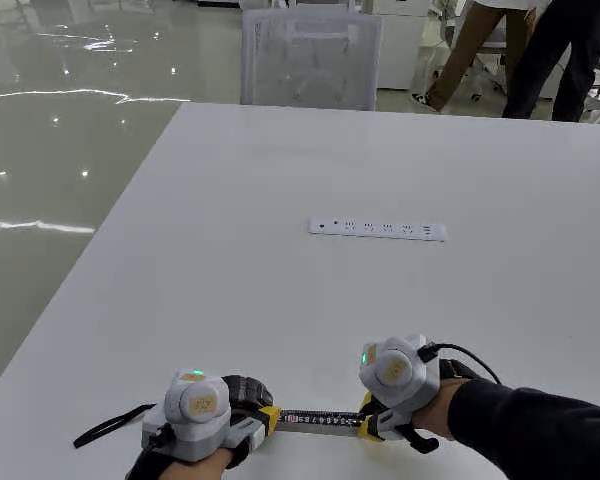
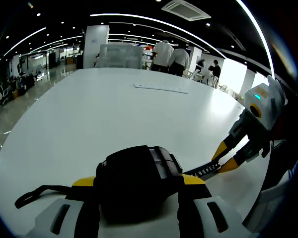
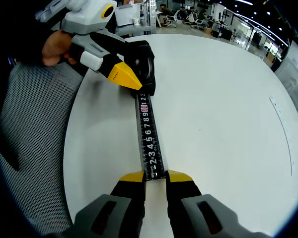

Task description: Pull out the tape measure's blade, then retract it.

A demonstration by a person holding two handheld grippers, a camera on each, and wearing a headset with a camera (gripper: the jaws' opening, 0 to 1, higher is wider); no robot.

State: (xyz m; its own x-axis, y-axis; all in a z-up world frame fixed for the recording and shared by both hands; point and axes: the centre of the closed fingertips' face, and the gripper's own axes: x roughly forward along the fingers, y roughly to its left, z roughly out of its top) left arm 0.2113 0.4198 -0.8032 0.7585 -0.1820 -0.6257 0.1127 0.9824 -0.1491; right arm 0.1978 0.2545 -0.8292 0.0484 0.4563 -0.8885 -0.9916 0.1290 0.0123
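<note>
The black and yellow tape measure (image 1: pixel 248 392) lies at the table's near edge, and my left gripper (image 1: pixel 265 415) is shut on its case. In the left gripper view the case (image 2: pixel 139 178) sits between the jaws. A short length of blade (image 1: pixel 320 419) runs right from the case to my right gripper (image 1: pixel 365 425). In the right gripper view the yellow tips of my right gripper (image 3: pixel 154 176) are shut on the end of the blade (image 3: pixel 148 134), which shows numbers up to about 13. The case (image 3: pixel 141 57) lies at its far end.
A white power strip (image 1: pixel 377 229) lies mid-table. The tape's black wrist strap (image 1: pixel 110 425) trails left along the white table (image 1: pixel 280 250). A mesh chair (image 1: pixel 310 55) stands at the far edge, with people (image 1: pixel 540 50) beyond. The table's left edge drops to a glossy floor.
</note>
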